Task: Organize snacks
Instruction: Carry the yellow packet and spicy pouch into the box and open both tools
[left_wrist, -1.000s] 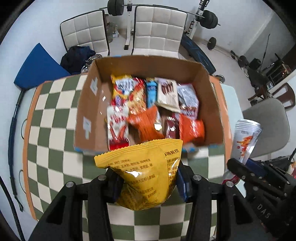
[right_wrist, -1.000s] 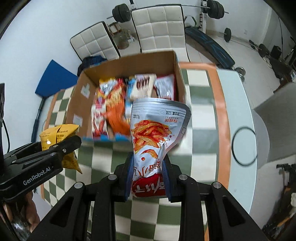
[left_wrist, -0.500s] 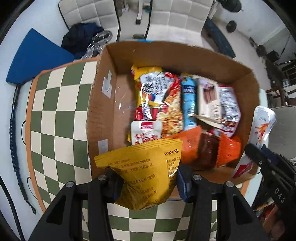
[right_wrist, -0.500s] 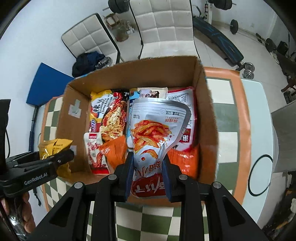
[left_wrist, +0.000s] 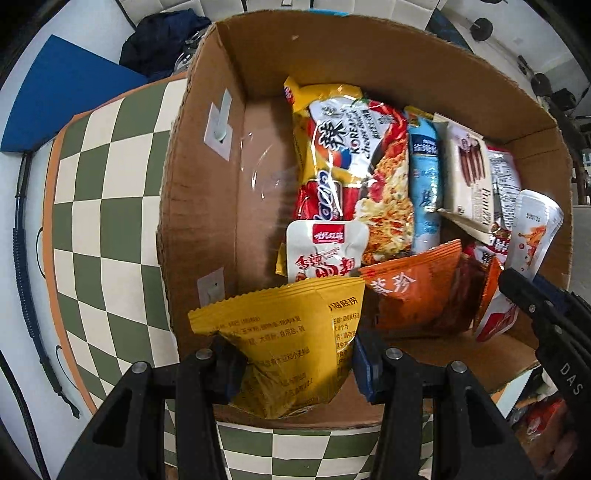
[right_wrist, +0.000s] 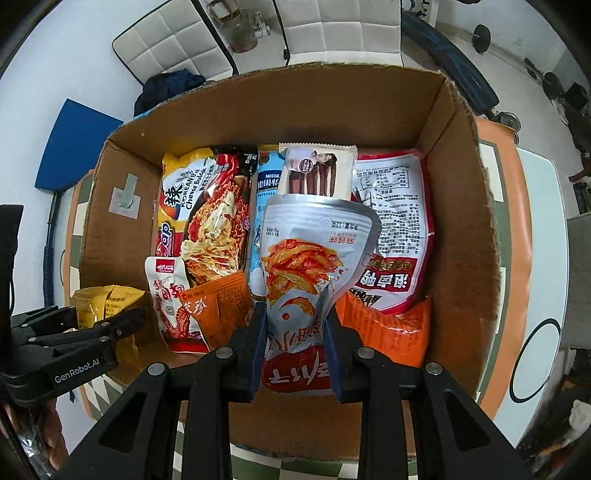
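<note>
My left gripper (left_wrist: 295, 365) is shut on a yellow snack bag (left_wrist: 284, 332) and holds it over the near left part of an open cardboard box (left_wrist: 199, 177). My right gripper (right_wrist: 295, 354) is shut on a silver snack pouch with red print (right_wrist: 310, 266) and holds it above the box's middle (right_wrist: 461, 206). Several snack packets lie inside: a Korean noodle pack (left_wrist: 351, 155), a blue Nestle pack (right_wrist: 266, 184), an orange packet (left_wrist: 410, 288) and a white-and-red bag (right_wrist: 395, 229). The left gripper also shows in the right wrist view (right_wrist: 92, 328).
The box stands on a green-and-cream checkered table (left_wrist: 96, 199) with an orange border. The right gripper and its pouch (left_wrist: 532, 236) show at the right of the left wrist view. White padded chairs (right_wrist: 173, 48), a blue mat (right_wrist: 74, 147) and gym weights lie beyond the table.
Both grippers have moved forward from in front of the box to over it, each still holding its bag. The box now fills both views.
</note>
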